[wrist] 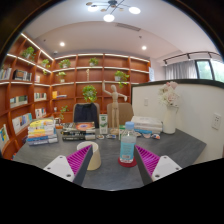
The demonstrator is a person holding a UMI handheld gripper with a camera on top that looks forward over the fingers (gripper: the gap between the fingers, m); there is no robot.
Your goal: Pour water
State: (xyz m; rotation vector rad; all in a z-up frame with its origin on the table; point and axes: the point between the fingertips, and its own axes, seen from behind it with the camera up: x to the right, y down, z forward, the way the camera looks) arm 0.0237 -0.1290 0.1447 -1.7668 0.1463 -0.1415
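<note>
Facing the grey table, the gripper holds its two fingers wide apart, gripping nothing. The bottle, clear with a pink lower half and a light cap, stands upright on the table at roughly 1 o'clock from the gripper's midpoint, just ahead of the fingertips and nearer the right finger. Its long axis is vertical. The cup, pale and upright, stands at about 11 o'clock, close beside the left finger. Bottle and cup are apart, with bare table between them. Reaching the bottle would likely require a slight rightward correction before closing. No label or writing is legible on the bottle, cup or the books beyond.
</note>
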